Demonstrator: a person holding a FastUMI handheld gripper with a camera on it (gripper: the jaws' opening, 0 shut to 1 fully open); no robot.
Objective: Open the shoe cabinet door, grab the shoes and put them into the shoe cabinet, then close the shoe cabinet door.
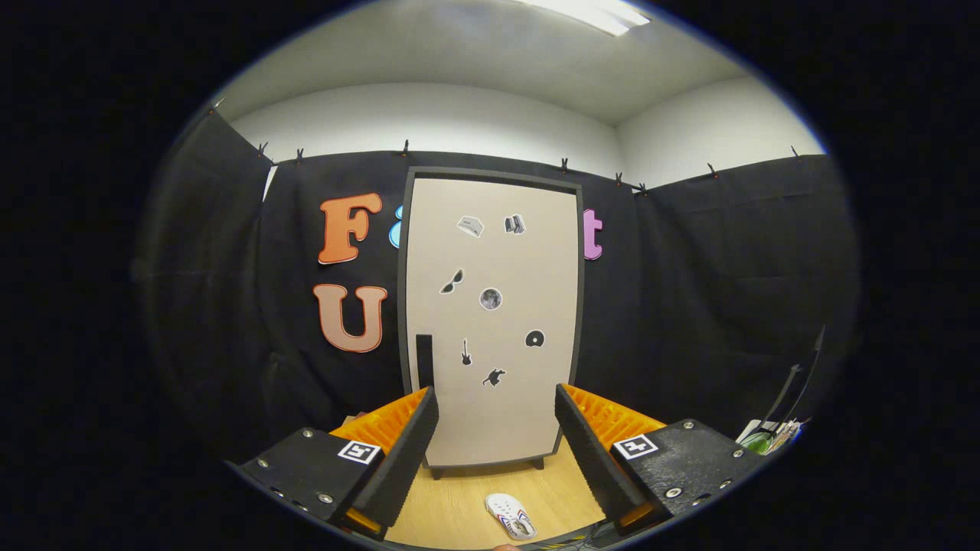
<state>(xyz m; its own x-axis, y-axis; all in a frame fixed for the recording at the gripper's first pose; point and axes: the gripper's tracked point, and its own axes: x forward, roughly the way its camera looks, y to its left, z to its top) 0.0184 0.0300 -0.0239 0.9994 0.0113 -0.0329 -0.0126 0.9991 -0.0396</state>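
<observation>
One shoe (511,516) lies lengthwise between the open claw (496,428) fingers.

Ceiling light (586,14) overhead; wood floor (459,505); clutter (769,438) by right wall.

Cloth-walled (727,291) test booth

Wood floor (467,505): shoe cabinet (490,321) upright on it, w/ white shoe (511,516) nearby.
</observation>
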